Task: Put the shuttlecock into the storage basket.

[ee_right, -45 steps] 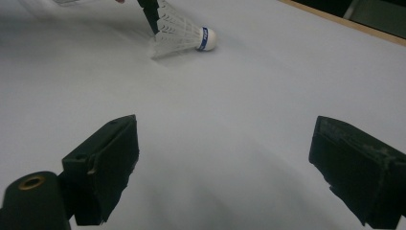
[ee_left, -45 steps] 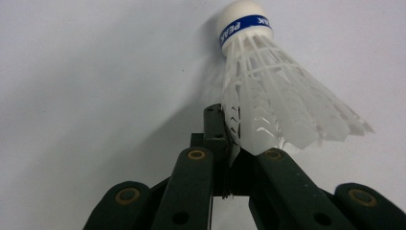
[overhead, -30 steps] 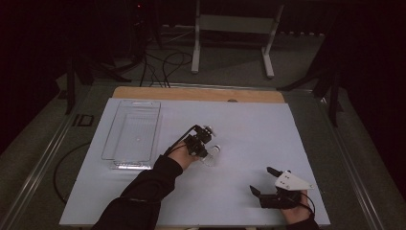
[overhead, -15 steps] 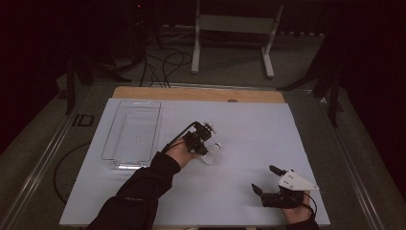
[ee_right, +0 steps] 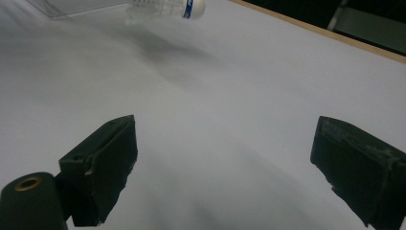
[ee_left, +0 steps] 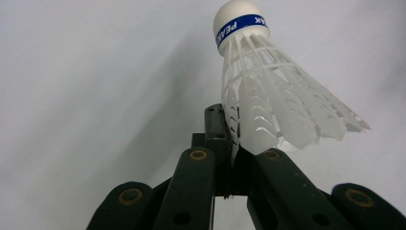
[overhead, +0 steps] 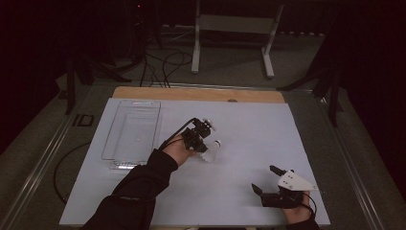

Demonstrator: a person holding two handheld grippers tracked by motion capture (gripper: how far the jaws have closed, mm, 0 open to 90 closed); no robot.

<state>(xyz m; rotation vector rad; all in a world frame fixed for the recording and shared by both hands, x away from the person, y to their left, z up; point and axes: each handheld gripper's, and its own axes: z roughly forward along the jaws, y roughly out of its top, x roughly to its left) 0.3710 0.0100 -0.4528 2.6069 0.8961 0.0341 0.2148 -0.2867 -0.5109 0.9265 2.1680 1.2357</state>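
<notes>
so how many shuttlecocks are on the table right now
1. The single white shuttlecock is near the middle of the white table, pinched by its skirt in the left gripper, just right of the clear plastic tray. None shows in the tray.

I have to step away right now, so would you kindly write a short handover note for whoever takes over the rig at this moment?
Left gripper: shut on the skirt edge of the shuttlecock, cork end pointing away from the jaws, near the middle of the white mat.
Right gripper: open, holding nothing, low over the mat's near right corner.
Clear tray: on the mat to the left of the shuttlecock, nothing visible in it.
Done: shuttlecock gripped.
Left: probably carrying it to the tray and releasing it there; the thin skirt grip looks slight, so move gently.
</notes>
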